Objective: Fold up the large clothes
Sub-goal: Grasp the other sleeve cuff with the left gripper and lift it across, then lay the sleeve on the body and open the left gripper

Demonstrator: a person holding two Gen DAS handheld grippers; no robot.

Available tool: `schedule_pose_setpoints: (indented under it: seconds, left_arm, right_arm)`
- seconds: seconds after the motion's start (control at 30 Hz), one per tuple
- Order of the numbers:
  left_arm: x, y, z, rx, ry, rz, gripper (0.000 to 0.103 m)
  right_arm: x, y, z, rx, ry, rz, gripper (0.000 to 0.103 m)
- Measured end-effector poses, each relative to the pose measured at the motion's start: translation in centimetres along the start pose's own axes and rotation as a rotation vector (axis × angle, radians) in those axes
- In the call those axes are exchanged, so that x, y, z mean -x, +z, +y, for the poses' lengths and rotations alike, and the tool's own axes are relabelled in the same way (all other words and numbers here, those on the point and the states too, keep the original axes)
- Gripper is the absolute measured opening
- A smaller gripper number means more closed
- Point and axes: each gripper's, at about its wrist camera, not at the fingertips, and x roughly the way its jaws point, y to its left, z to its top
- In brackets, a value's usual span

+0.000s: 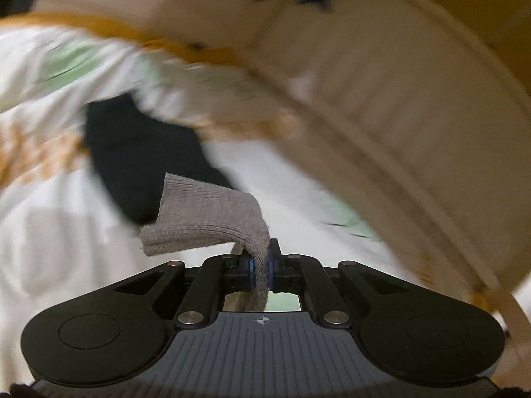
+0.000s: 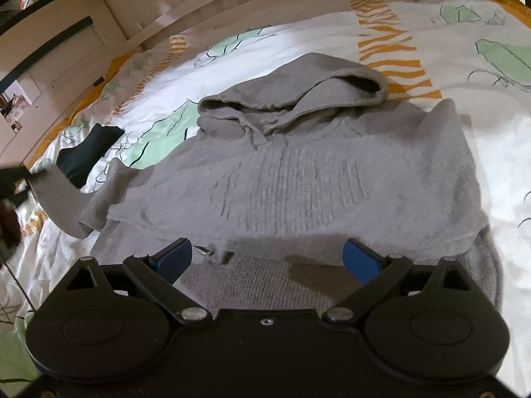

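A grey knitted hoodie point(image 2: 298, 172) lies on a bed, hood away from me, its bottom part folded up. My right gripper point(image 2: 267, 258) is open and empty just above the hoodie's near edge. My left gripper point(image 1: 261, 265) is shut on the ribbed cuff of the grey sleeve point(image 1: 212, 219) and holds it up off the bed. In the right wrist view that sleeve point(image 2: 66, 199) is lifted at the left, with the left gripper point(image 2: 13, 179) dark and blurred at the frame's edge.
The bed sheet point(image 2: 448, 49) is white with green and orange prints. A dark cloth point(image 2: 86, 156) lies on it left of the hoodie; it also shows in the left wrist view point(image 1: 139, 159). A cream wooden bed frame point(image 1: 381, 106) runs behind.
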Motion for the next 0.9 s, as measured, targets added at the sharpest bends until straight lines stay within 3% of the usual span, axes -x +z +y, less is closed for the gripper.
schedule_pose_setpoints:
  seconds: [0.13, 0.3, 0.47, 0.6, 0.67, 0.73, 0.83, 0.9]
  left_arm:
    - [1.3, -1.8, -7.4, -0.126, -0.136, 0.016, 0.007]
    - [1.0, -6.8, -14.1, -0.231, -0.290, 0.125, 0.007]
    - [-1.1, -12.9, -17.7, -0.333, -0.361, 0.265, 0.007]
    - [-3.4, -16.6, -18.1, -0.400, -0.405, 0.395, 0.008]
    - [-4.5, -18.1, -17.9, -0.422, -0.423, 0.463, 0.018]
    - [-5.2, -19.1, -17.6, -0.411, -0.442, 0.546, 0.046]
    - [-5.9, -19.3, -17.2, -0.358, -0.477, 0.629, 0.064]
    - [-5.4, -18.1, -17.1, -0.343, -0.483, 0.608, 0.071]
  right_arm:
    - [0.2, 0.3, -0.1, 0.022, -0.022, -0.005, 0.098]
    - [0.6, 0.7, -0.8, 0.018, -0.038, -0.014, 0.098]
    - [0.7, 1.0, -1.4, 0.001, -0.052, -0.020, 0.098]
    - [0.7, 1.1, -1.8, 0.000, -0.063, -0.017, 0.098]
    - [0.5, 1.0, -2.0, 0.002, -0.070, -0.014, 0.098]
    - [0.4, 1.0, -2.1, 0.005, -0.077, -0.010, 0.098]
    - [0.3, 0.9, -2.2, 0.013, -0.086, -0.007, 0.098]
    - [0.2, 0.8, -2.0, 0.021, -0.096, -0.008, 0.098]
